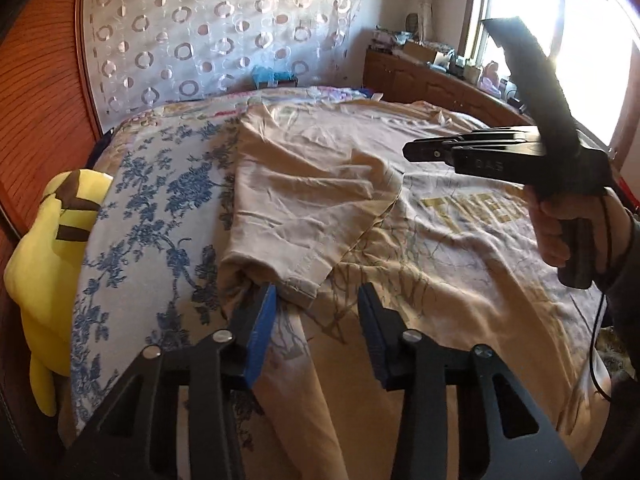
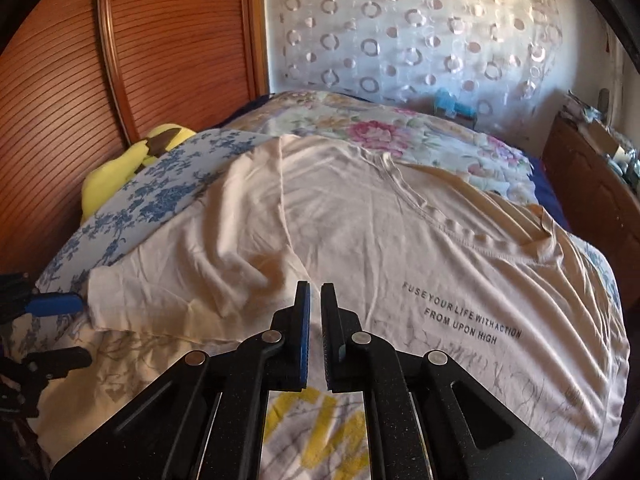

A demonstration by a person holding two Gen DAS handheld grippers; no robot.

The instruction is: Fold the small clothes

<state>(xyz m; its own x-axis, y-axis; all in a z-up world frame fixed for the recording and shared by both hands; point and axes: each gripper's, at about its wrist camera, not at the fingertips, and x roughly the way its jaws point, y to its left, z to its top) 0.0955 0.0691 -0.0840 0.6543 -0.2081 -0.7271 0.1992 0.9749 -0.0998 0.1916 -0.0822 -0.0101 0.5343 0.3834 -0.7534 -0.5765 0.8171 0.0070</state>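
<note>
A cream T-shirt [image 1: 400, 220] with yellow lettering and a sketchy print lies spread on the bed; it also shows in the right wrist view [image 2: 360, 232], with black text on it. Its left sleeve [image 1: 304, 208] is folded inward over the body. My left gripper [image 1: 316, 296] is open, its fingers either side of the sleeve cuff, empty. My right gripper [image 2: 316, 296] hovers above the shirt's chest, jaws almost together with nothing between them. It also shows in the left wrist view [image 1: 412, 150], held by a hand above the shirt.
A blue floral sheet [image 1: 160, 208] covers the bed's left part. A yellow plush toy [image 1: 52, 248] lies against the wooden headboard [image 2: 160, 60]. A flowered quilt [image 2: 400, 136] lies beyond the shirt. A wooden cabinet [image 1: 440, 84] with clutter stands under the window.
</note>
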